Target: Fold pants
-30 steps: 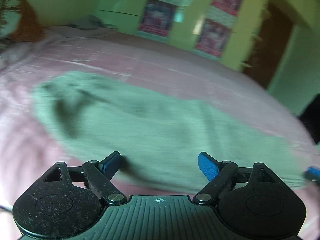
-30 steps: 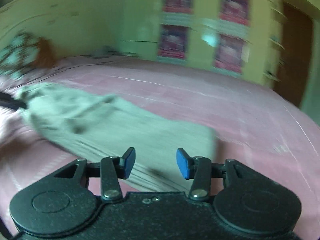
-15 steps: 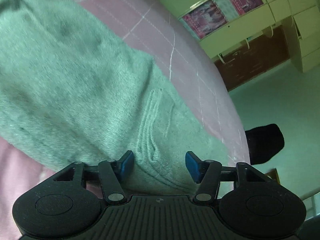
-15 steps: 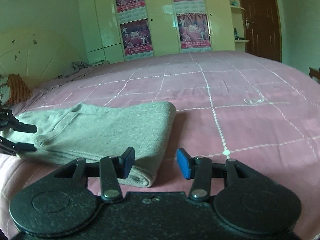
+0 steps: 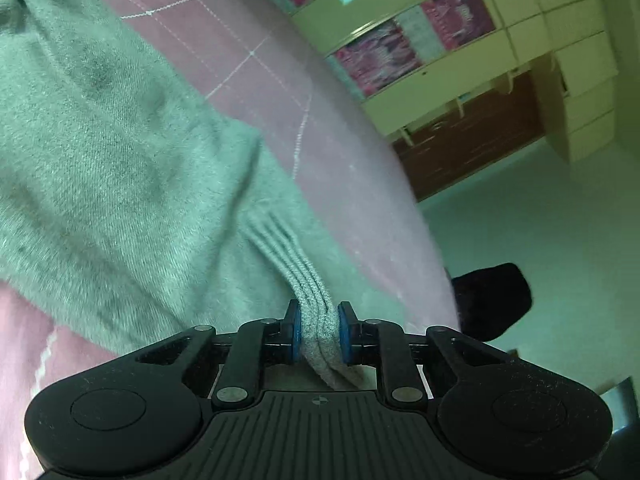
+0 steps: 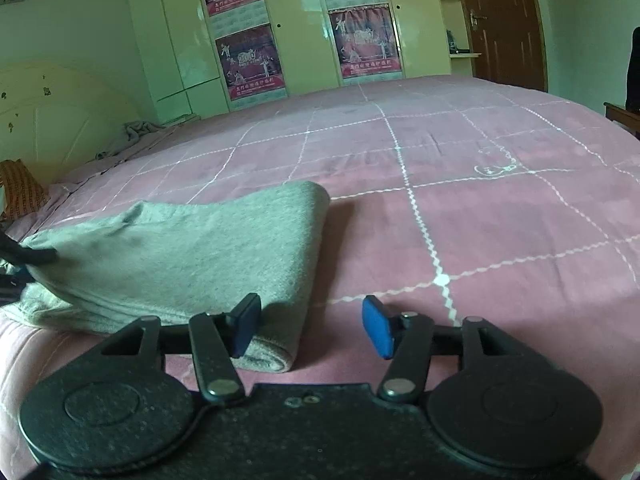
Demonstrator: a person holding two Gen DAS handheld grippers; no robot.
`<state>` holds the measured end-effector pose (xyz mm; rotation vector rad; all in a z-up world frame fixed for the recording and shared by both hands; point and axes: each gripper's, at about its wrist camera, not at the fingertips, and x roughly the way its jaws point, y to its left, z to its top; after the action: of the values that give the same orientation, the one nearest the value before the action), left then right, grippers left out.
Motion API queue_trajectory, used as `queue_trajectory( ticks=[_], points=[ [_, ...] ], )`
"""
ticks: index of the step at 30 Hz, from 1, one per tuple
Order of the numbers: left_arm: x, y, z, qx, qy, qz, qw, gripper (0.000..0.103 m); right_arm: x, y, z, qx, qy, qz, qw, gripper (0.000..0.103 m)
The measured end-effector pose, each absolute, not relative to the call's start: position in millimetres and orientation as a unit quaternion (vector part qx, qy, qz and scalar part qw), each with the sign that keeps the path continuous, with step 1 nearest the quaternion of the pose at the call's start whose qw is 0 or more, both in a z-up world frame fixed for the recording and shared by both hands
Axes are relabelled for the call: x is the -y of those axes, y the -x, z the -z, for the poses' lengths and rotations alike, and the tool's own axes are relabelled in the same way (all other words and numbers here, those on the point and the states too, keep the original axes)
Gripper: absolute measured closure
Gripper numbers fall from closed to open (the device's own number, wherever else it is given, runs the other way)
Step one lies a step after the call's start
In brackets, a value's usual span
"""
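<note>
Pants [image 5: 120, 152], grey and already folded over, lie on the pink bed [image 6: 480, 220]. Left hand-held gripper [image 5: 318, 334] is clamped on the ribbed hem bunched between its pads; lifting evenly would likely keep the layers aligned. Right hand-held gripper [image 6: 312, 326] gapes wide, holding nothing, its left pad just over the near folded corner. Ahead and rightward, bare bedspread offers ample room.

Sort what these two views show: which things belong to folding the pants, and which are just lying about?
Job:
pants
left gripper, shut on the pants
right gripper, open beside them
bed

Lying about:
posters
door
pillow
</note>
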<state>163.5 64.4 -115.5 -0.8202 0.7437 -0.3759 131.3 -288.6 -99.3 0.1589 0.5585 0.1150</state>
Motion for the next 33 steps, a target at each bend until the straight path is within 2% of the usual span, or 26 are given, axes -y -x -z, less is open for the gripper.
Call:
queue_trajectory(
  ticks=[4,8,9,10,12,13,18,19,21,22,25,28,30,33],
  points=[
    [-68.7,-170.9,149.1,-0.4,0.374,0.137,0.826,0.084,285.0,-131.5,100.3,-0.276,-0.07,-0.059,0.957,0.047],
    [-70.5,-163.2,154.9,-0.388,0.386,0.132,0.826,0.081,284.3,-131.1,100.4,-0.275,-0.067,-0.06,0.957,0.048],
    [-69.5,-159.4,149.0,-0.388,0.373,0.125,0.834,0.08,285.5,-129.3,98.4,-0.273,-0.07,-0.062,0.958,0.059],
    [-71.1,-149.1,139.7,-0.382,0.349,0.109,0.849,0.074,287.0,-126.9,95.4,-0.267,-0.073,-0.067,0.959,0.072],
    [-67.1,-135.1,112.6,-0.349,0.276,0.063,0.893,0.054,285.9,-121.4,87.9,-0.251,-0.067,-0.074,0.963,0.083],
    [-61.5,-133.7,99.0,-0.333,0.238,0.046,0.911,0.04,284.1,-117.6,83.6,-0.237,-0.061,-0.08,0.966,0.084],
    [-25.9,-147.0,65.1,-0.293,0.177,0.114,0.933,0.04,267.3,-116.8,73.3,-0.204,-0.037,-0.104,0.973,0.085],
    [-18.4,-150.1,68.6,-0.302,0.167,0.131,0.929,0.04,263.8,-120.0,75.2,-0.212,-0.029,-0.107,0.971,0.088],
    [-0.6,-167.0,90.9,-0.353,0.137,0.146,0.914,0.04,253.2,-133.2,87.9,-0.265,0.014,-0.078,0.961,0.086],
    [3.9,-174.7,102.9,-0.372,0.117,0.138,0.91,0.044,252.9,-141.0,97.8,-0.296,0.021,-0.07,0.952,0.086],
    [9.7,-172.9,93.1,-0.36,0.083,0.133,0.92,0.044,260.4,-146.9,96.1,-0.306,0.009,-0.061,0.95,0.083],
    [9.6,-183.3,73.9,-0.328,0.082,0.14,0.931,0.044,270.4,-151.7,82.3,-0.289,-0.014,-0.072,0.955,0.086],
    [10.5,-202.3,76.8,-0.347,0.066,0.137,0.925,0.044,271.3,-167.9,77.0,-0.284,-0.008,-0.076,0.956,0.087],
    [17.0,-227.6,93.2,-0.376,0.042,0.125,0.917,0.045,264.6,-214.3,78.8,-0.321,0.006,-0.069,0.944,0.087]
  ],
)
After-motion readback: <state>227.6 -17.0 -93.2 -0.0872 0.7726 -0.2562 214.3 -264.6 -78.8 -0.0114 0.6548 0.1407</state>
